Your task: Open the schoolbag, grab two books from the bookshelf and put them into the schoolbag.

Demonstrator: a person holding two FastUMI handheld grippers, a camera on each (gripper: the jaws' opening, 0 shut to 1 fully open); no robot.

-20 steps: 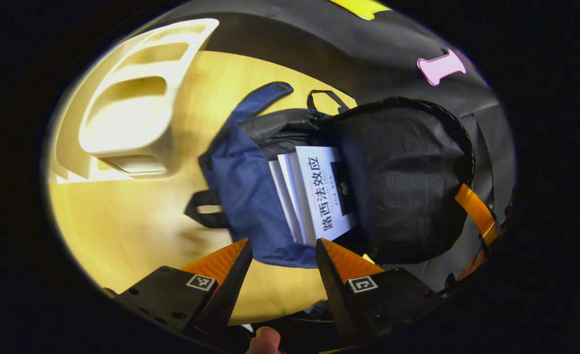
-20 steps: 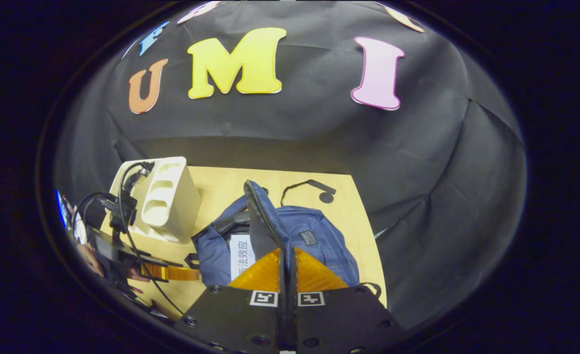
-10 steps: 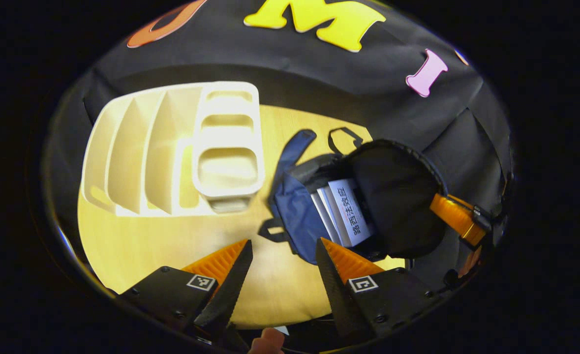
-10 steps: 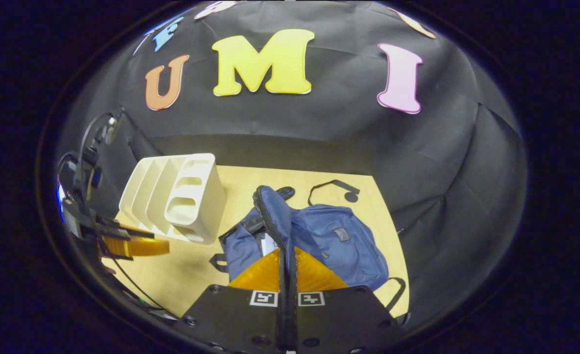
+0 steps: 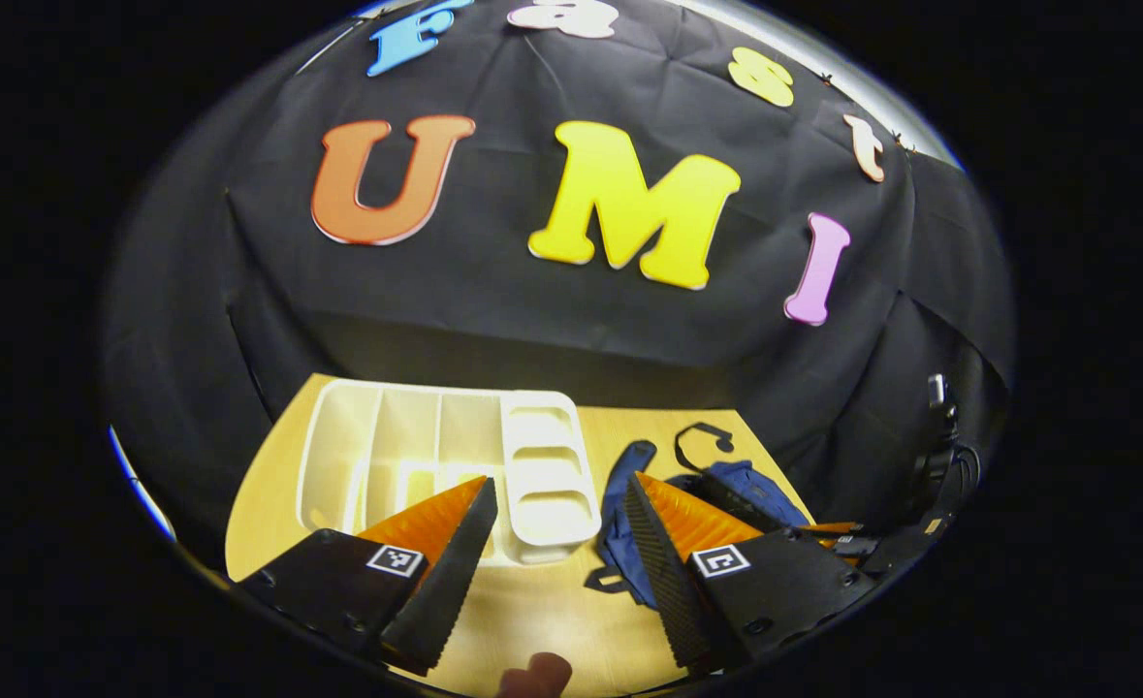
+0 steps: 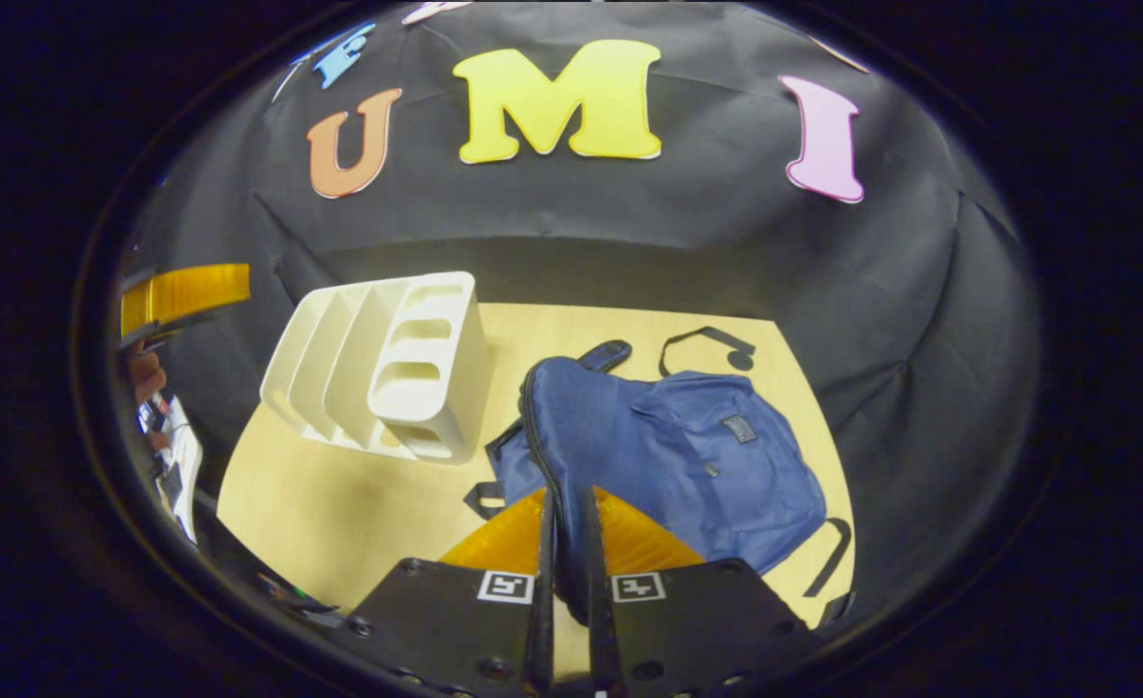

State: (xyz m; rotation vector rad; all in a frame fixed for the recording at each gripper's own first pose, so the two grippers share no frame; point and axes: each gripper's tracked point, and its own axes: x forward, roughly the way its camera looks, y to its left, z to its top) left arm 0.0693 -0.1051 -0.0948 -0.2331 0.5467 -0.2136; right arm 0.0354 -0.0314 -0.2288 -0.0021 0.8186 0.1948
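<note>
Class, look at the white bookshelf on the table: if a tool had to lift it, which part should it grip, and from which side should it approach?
Probably best: come from above and close on one upright divider of the bookshelf. The dividers are thin standing walls with open slots between them, so a finger fits either side; the slotted end panel looks too broad.

You see a pale wooden surface (image 6: 338,504) backed by the booth's black cloth wall (image 6: 629,233), which drapes down behind it.
</note>
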